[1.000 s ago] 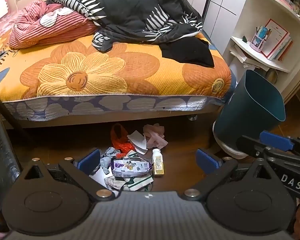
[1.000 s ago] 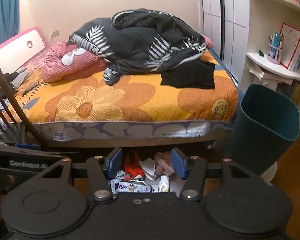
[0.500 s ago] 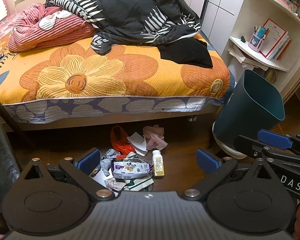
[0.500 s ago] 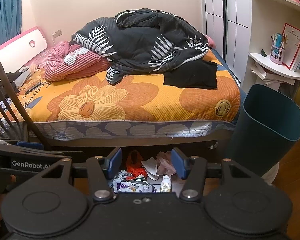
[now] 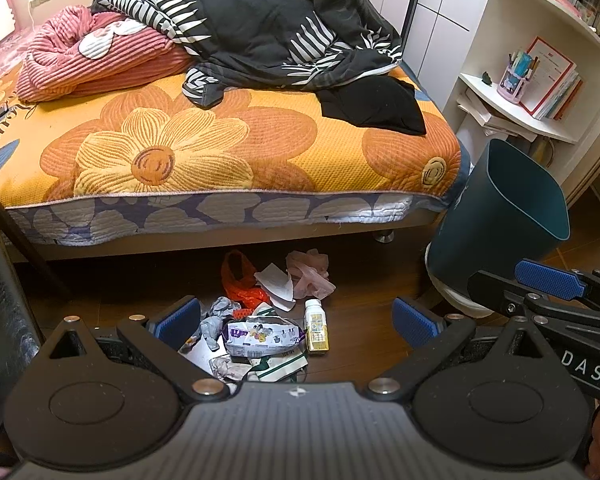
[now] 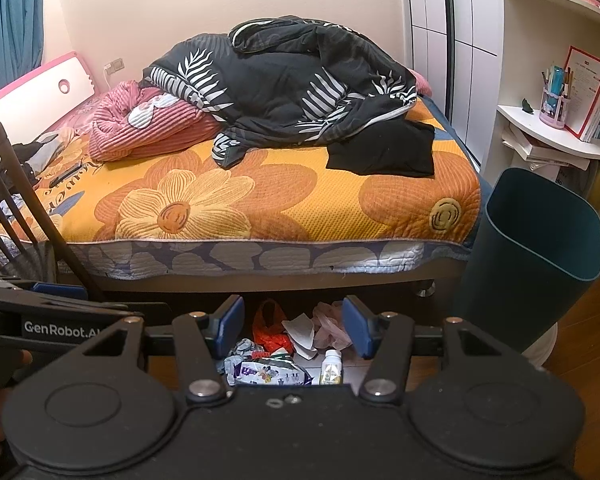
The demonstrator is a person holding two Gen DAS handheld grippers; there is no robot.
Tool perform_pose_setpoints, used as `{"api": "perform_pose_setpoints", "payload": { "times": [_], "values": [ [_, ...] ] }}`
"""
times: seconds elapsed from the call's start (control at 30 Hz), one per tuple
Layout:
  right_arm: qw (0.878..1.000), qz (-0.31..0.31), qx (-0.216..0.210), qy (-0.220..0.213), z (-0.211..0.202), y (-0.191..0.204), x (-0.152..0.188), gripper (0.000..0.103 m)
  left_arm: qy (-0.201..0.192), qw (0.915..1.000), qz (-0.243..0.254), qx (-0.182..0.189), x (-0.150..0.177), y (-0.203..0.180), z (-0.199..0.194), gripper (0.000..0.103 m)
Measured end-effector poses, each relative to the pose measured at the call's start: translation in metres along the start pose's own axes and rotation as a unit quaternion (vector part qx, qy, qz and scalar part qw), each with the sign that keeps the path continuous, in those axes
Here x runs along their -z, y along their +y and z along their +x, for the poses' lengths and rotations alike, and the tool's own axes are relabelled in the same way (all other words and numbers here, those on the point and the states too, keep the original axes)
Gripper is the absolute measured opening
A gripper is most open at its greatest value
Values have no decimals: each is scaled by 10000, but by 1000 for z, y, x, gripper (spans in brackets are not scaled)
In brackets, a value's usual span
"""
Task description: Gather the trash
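A pile of trash lies on the wooden floor in front of the bed: a white and purple wrapper, a small yellow bottle, an orange bag, white paper, pink tissue and crumpled grey paper. A dark teal bin stands upright to the right. My left gripper is open and empty above the pile. My right gripper is open and empty, farther back; its finger shows in the left wrist view.
The bed with an orange flower cover holds a dark quilt, a pink blanket and a black garment. A white shelf unit with books stands right of the bin. A dark wooden chair stands at the left.
Both views have shifted slightly, with the bed and trash pile drifting a little in frame. Both grippers stay open and empty.
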State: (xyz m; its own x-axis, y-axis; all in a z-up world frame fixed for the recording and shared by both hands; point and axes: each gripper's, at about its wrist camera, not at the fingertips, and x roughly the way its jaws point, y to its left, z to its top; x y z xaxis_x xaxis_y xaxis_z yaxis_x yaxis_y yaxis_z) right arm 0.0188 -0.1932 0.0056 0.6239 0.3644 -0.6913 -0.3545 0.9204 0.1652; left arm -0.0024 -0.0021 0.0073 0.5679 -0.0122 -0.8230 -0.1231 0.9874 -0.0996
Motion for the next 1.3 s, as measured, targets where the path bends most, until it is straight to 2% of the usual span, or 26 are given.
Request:
{"api": "perform_pose_setpoints", "payload": {
  "times": [1.3],
  "values": [
    [10000,-56,23,-1,-2,2,3,55,-52,10000,-13,-54,4,1,-3,103]
  ]
}}
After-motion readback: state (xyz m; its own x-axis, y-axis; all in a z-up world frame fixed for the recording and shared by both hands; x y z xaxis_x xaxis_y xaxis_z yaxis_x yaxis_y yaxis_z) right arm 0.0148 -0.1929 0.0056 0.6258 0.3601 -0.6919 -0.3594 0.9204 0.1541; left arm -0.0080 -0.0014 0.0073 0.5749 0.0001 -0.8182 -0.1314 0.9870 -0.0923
